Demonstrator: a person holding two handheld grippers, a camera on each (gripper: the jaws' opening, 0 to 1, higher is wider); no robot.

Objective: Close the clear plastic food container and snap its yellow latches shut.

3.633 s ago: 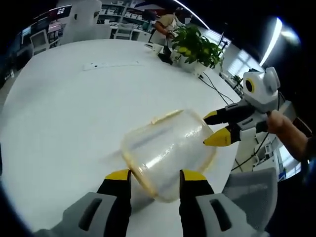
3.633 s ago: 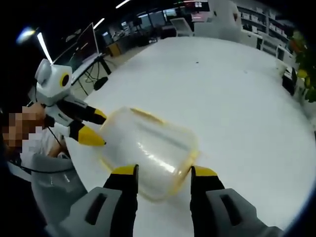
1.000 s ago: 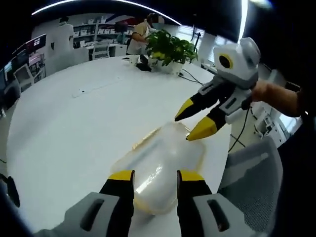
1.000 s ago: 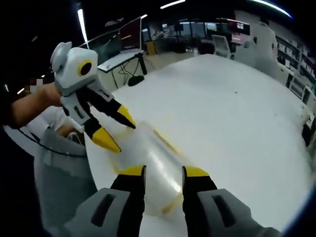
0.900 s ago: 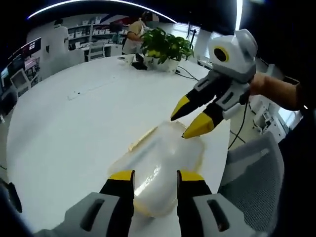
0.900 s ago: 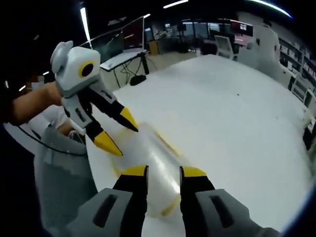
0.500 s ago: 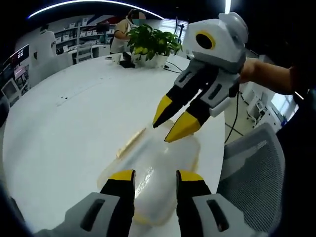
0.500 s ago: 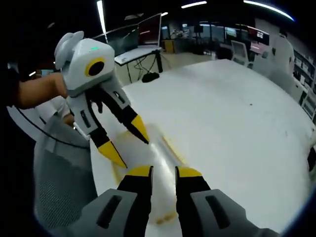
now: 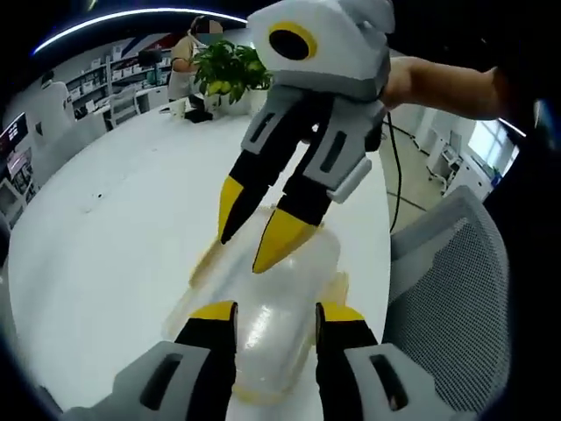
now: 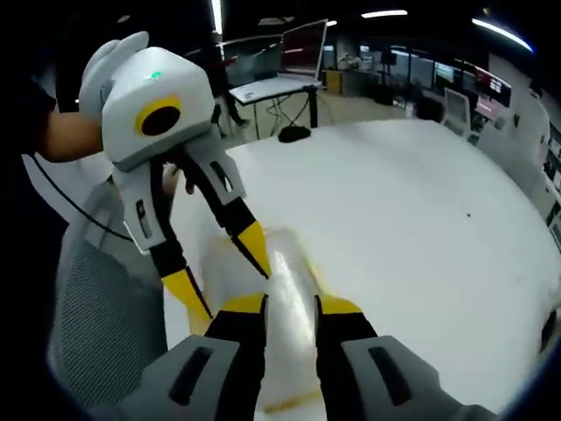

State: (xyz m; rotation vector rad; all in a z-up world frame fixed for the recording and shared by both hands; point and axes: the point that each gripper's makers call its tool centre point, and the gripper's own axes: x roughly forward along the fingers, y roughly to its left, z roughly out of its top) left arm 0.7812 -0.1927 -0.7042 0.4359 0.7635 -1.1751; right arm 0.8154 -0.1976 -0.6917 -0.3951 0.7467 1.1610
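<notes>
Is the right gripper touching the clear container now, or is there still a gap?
Cannot tell. In the left gripper view the right gripper has its yellow tips over the clear container, but contact or a small gap is not plain there.

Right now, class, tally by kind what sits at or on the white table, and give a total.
Clear plastic food container with yellow latches: 1
Grey-and-white two-jaw grippers with yellow tips: 2, left and right
Green leafy potted plant: 1
Grey mesh office chair: 1
Total: 5
</notes>
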